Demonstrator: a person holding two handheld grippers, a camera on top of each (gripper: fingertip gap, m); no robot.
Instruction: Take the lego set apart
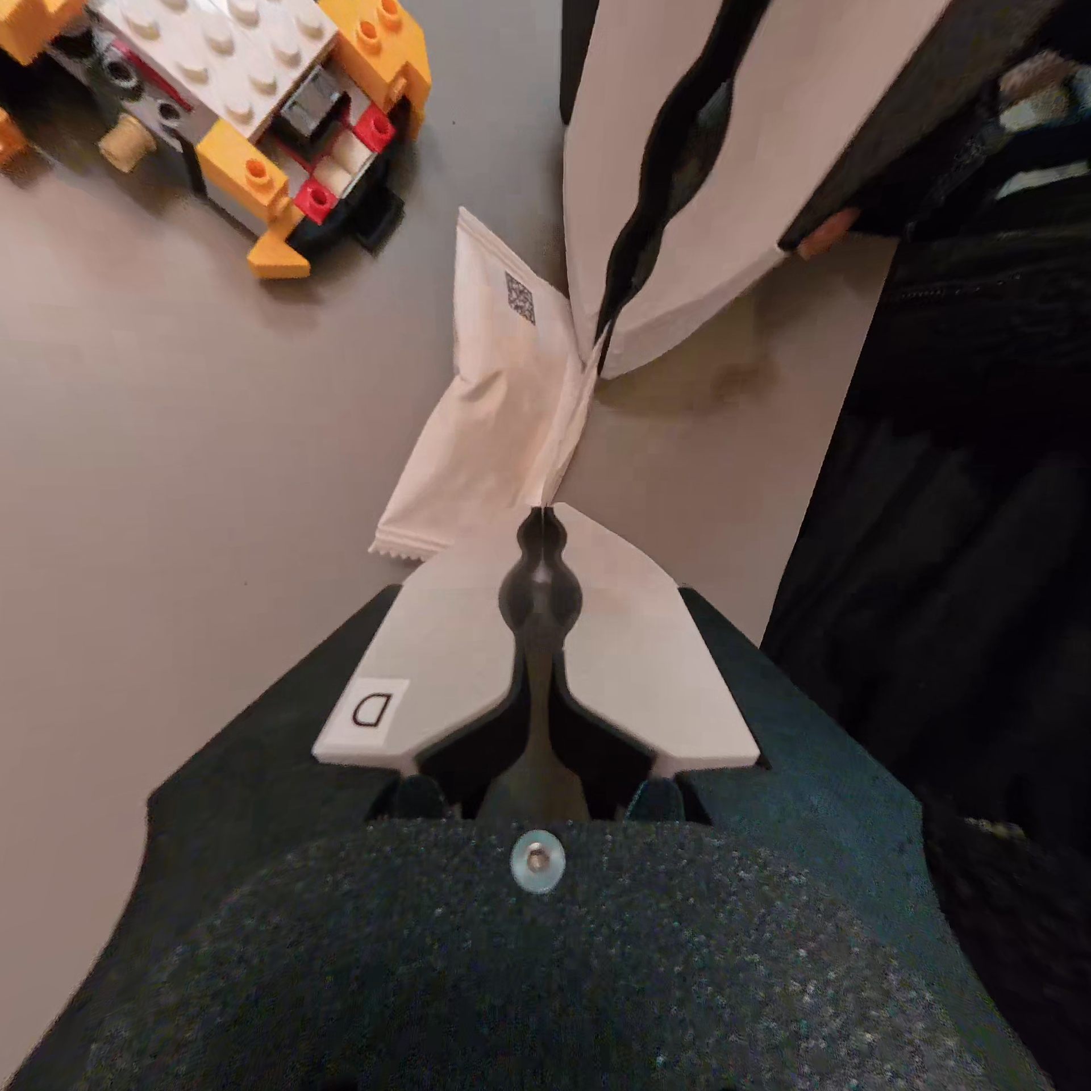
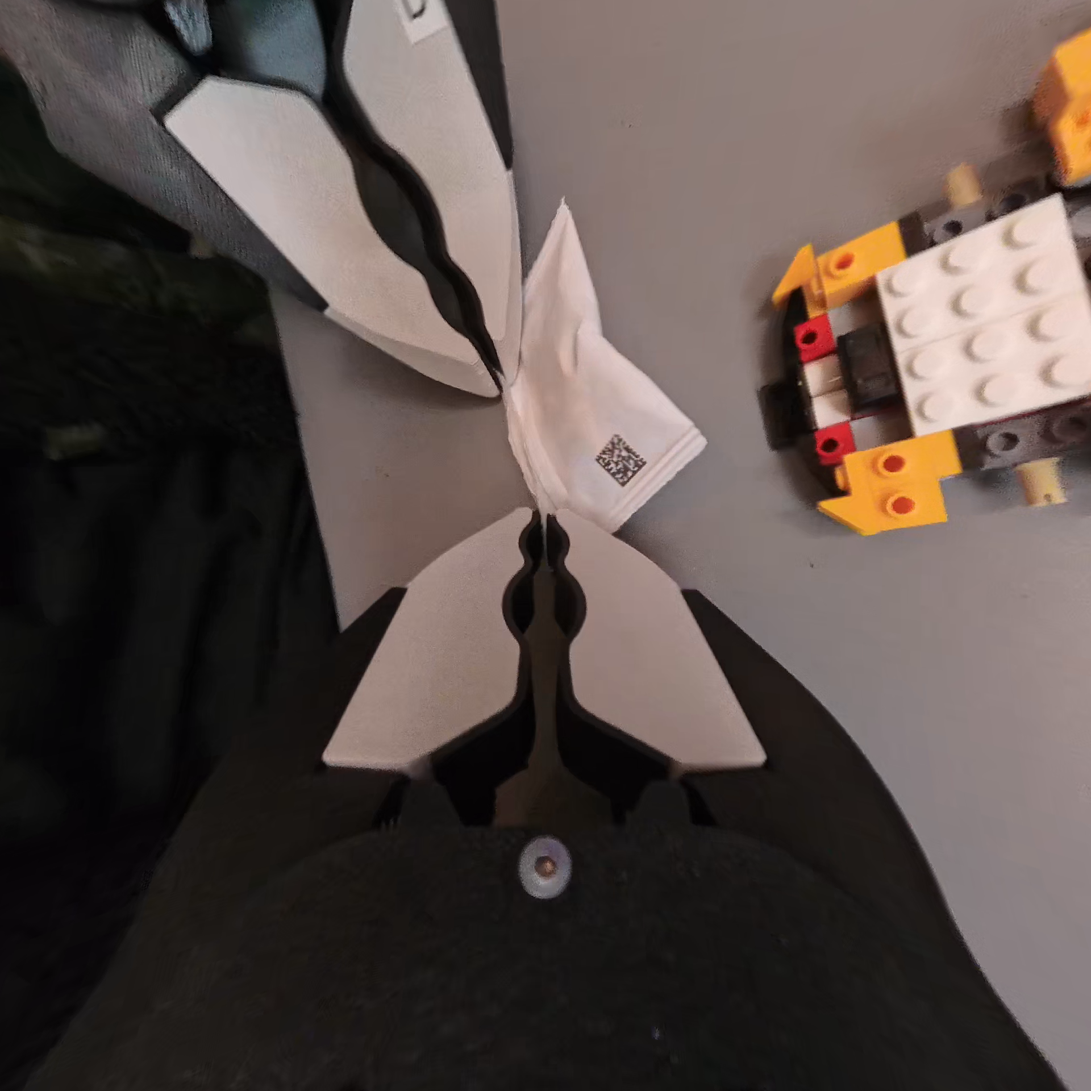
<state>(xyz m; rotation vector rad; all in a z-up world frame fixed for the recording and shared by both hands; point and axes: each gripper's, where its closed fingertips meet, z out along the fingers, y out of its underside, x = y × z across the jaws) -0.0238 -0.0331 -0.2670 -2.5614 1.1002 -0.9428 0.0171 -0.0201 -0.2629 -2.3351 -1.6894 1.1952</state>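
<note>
Lego set (image 1: 236, 112) sits on the table (image 1: 177, 472), untouched, well apart from both grippers. Left gripper (image 1: 541, 509) and right gripper (image 2: 542, 515) each clamp one edge of a white packet (image 2: 590, 401), stretched between their tips above the table. Set lies forward-left of left gripper, forward-right of right; neither clearly nearer. Its long axis runs away from the packet. Judgement: both tools are occupied, and must drop the packet before disassembly starts.

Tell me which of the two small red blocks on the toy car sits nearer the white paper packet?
The red block beside the pointed yellow corner piece is nearer the packet. The other red block sits farther along the car's end.
</note>
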